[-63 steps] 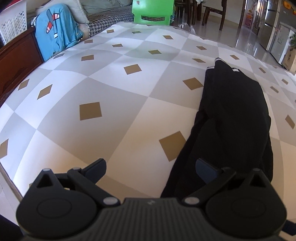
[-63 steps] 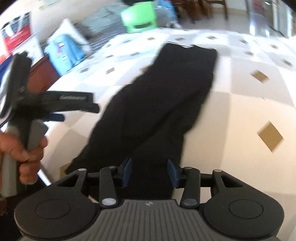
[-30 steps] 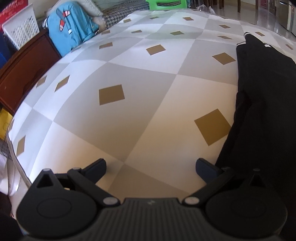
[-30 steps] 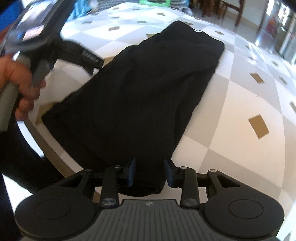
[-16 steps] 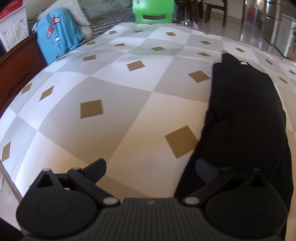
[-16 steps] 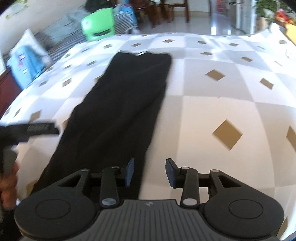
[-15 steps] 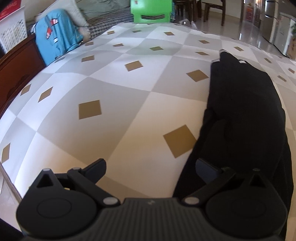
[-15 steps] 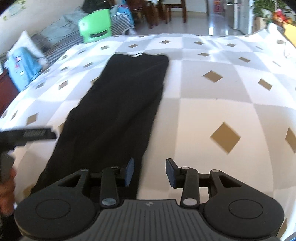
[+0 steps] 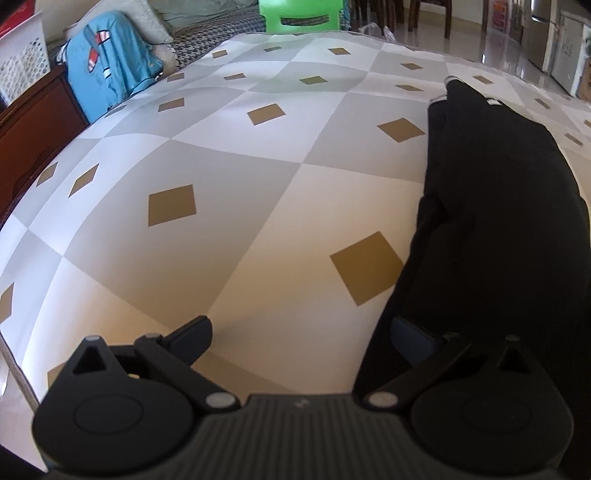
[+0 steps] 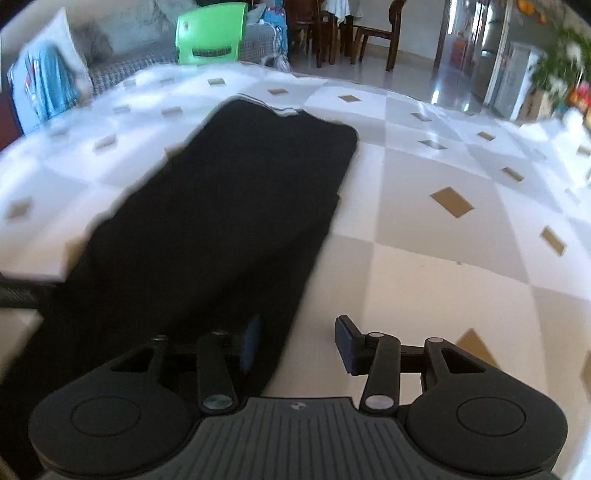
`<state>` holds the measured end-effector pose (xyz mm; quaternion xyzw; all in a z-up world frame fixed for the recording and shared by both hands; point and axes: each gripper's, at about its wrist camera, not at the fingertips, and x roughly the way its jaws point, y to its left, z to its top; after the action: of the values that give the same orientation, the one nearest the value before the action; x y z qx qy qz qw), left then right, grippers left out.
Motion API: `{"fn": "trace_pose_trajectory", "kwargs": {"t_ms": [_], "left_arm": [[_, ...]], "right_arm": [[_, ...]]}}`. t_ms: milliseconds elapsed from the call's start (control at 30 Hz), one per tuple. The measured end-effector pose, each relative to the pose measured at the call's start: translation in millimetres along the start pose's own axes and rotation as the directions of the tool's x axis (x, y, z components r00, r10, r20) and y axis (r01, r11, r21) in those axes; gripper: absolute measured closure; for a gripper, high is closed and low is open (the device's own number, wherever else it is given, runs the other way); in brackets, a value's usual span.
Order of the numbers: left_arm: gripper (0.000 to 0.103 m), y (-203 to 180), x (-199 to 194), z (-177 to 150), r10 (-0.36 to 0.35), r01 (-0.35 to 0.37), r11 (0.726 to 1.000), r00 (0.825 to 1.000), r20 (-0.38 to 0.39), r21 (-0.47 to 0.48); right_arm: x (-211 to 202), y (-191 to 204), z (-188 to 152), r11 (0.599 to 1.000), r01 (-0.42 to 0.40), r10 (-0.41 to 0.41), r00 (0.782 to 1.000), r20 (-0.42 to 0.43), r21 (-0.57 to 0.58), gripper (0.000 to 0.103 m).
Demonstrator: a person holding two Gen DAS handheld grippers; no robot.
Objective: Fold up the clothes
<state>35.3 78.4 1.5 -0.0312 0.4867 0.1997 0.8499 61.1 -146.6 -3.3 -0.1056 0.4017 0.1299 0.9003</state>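
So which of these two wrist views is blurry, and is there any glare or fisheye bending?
Right wrist view: motion-smeared, worst at the left edge of the black garment; glare on the floor beyond. Left wrist view: sharp, garment crisp, but the checked tablecloth bulges like a dome from fisheye.

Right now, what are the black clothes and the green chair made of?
The black clothes look like soft, matte knit fabric: they lie limp with folded edges and no shine. The green chair looks like smooth moulded plastic, one bright colour with a slight gloss and a slot cut through.
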Motion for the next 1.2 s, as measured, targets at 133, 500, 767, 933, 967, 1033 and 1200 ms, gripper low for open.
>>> {"fn": "trace_pose_trajectory", "kwargs": {"t_ms": [133,500,767,933,967,1033,1200], "left_arm": [[0.000,6.0,3.1,-0.8,0.009,-0.009,1.000,1.000,0.007,-0.023],[0.000,15.1,2.5,-0.4,0.065,-0.065,0.997,0.998,0.004,-0.041],[0.000,27.3,-9.1,6.8,-0.040,0.045,0.987,0.998,0.038,-0.154],[0.000,10.0,-15.2,10.5,-0.092,0.100,0.989,0.993,0.076,-0.110],[0.000,5.0,-15.3,10.5,-0.098,0.105,0.990,0.992,0.078,-0.097],[0.000,-3.6,-14.9,10.5,-0.103,0.110,0.991,0.991,0.086,-0.073],[0.000,-19.0,-4.8,12.5,-0.074,0.078,0.996,0.994,0.084,-0.036]], "right_arm": [[-2.8,2.6,-4.3,0.995,0.073,-0.072,0.997,0.022,-0.062,0.054],[-5.1,-28.2,-9.1,0.988,0.150,-0.150,0.989,-0.012,0.025,0.052],[-21.0,-39.0,-10.6,0.988,0.052,-0.058,0.998,0.039,0.146,0.053],[-26.0,-24.6,-9.0,0.994,-0.049,0.043,0.997,0.066,0.095,0.052],[-25.2,-20.8,-9.5,0.995,-0.059,0.054,0.997,0.063,0.081,0.052],[-23.9,-13.3,-10.5,0.996,-0.077,0.074,0.996,0.059,0.052,0.052],[-18.8,2.6,-12.1,0.996,-0.085,0.087,0.994,0.070,-0.026,0.052]]}}
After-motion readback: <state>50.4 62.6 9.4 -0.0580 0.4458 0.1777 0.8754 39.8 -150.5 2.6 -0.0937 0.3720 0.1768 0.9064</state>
